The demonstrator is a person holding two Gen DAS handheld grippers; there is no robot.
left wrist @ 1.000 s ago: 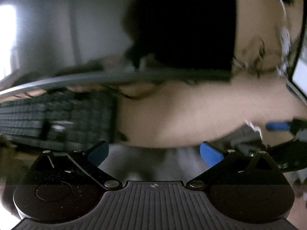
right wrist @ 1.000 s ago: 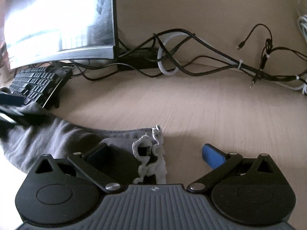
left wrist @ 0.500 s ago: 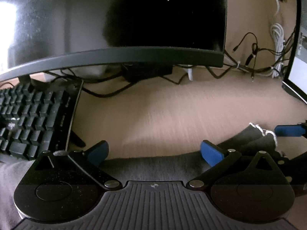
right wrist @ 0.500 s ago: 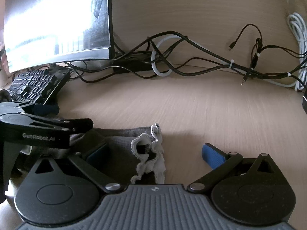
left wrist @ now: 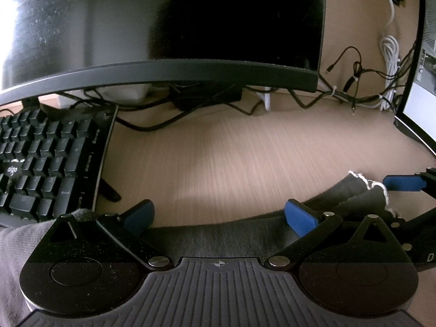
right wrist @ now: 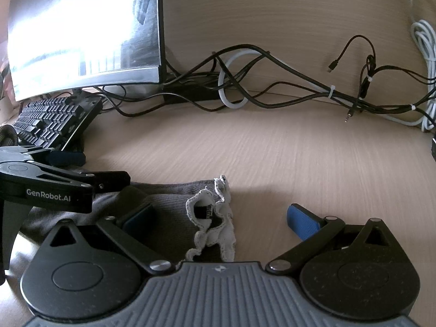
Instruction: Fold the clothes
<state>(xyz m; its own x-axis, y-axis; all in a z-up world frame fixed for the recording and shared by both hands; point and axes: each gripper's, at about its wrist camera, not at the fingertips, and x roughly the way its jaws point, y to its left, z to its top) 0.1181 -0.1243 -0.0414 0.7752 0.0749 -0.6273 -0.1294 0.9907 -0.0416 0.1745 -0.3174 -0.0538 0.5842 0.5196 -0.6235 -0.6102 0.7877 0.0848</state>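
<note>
The fold looks barely begun, by my reading: the grey garment (right wrist: 169, 207) lies as a long, rumpled band on the near part of the table (right wrist: 272, 150), with its white-edged opening (right wrist: 212, 218) bunched at the right end and no clean crease or stacked layer to be seen. The left tool (left wrist: 218, 215) sits over the band's left part with its blue pads spread wide and cloth showing between them, holding nothing. The right tool (right wrist: 220, 218) hangs over the frilled end, likewise wide apart and empty, one pad above the cloth and the other above bare wood. What remains is nearly everything: taking hold of an end, bringing it across, flattening. The table is pale wood-grain laminate, free of clutter in the middle. On the far left stand a dark curved monitor (left wrist: 163, 27) and a black keyboard (left wrist: 46, 158); a tangle of black and white cables (right wrist: 299, 92) runs along the far edge against a matching panel, and a second screen (left wrist: 419, 95) edges in at the far right
</note>
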